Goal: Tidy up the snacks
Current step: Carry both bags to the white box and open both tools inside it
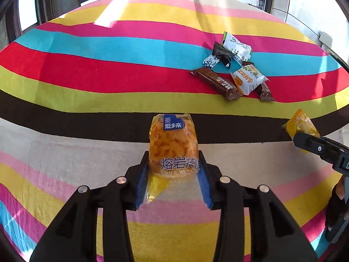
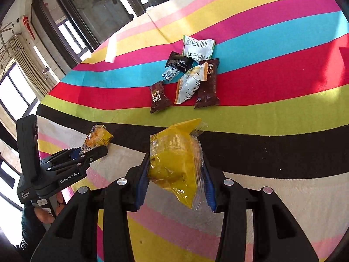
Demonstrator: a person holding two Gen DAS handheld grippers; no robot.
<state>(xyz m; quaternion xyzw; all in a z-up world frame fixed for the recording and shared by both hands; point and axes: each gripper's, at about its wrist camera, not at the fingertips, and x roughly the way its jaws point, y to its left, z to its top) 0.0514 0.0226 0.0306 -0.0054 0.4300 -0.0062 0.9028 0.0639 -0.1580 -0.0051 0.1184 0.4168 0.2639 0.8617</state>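
Between the blue-padded fingers of the left hand-held gripper (image 1: 173, 170) a clear plastic-wrapped orange bread roll with a blue label (image 1: 173, 144) is clamped by its lower part, its labelled end pointing away from the gripper over the striped tabletop (image 1: 87, 69). In the right wrist view the same gripper is seen at the lower left, with the roll projecting past its fingertips.

The right hand-held gripper (image 2: 175, 172) is closed on a crinkled yellow plastic snack packet (image 2: 174, 159), which is pinched at both sides by the blue pads and is tilted, one corner hanging toward the camera. In the left wrist view this packet is seen at the far right edge, held off the cloth.

Farther ahead of both grippers, well apart from the held items, a loose cluster of small snacks lies on the red and blue stripes. Nearest are a brown rectangular chocolate bar wrapper (image 1: 216, 83) and a white and orange pillow-shaped sachet (image 1: 248, 78), the latter overlapping a second brown bar (image 2: 207, 85). Beyond them a small black wrapped sweet (image 1: 222, 53), a blue and white patterned sweet (image 1: 210, 62) and a white and green printed sachet (image 1: 236, 44) are grouped, touching one another.
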